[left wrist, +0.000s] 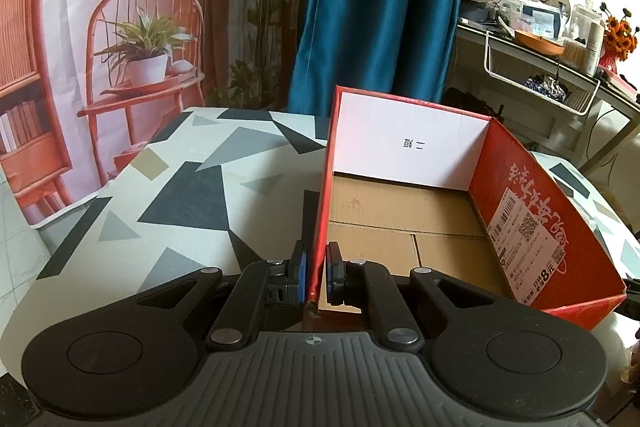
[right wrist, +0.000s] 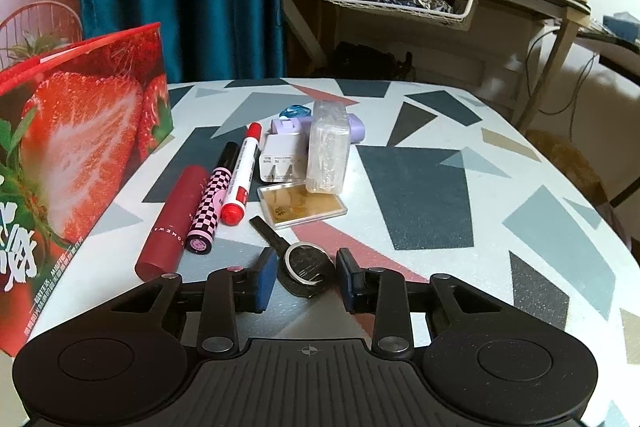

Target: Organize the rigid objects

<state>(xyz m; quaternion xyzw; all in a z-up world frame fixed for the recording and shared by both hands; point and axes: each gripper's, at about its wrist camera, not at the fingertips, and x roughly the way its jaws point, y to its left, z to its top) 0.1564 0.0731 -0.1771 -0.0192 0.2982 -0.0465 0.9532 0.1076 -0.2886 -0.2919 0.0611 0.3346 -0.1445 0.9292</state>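
The left gripper (left wrist: 316,277) pinches the near wall of the red cardboard box (left wrist: 400,211) between its fingers, probably to steady it as the container; the box looks empty. The right gripper (right wrist: 306,281) hovers with fingers spread either side of the black key on a metal ring (right wrist: 306,265), lying on the patterned bench (right wrist: 420,195) near a red marker (right wrist: 242,175), likely the first pick
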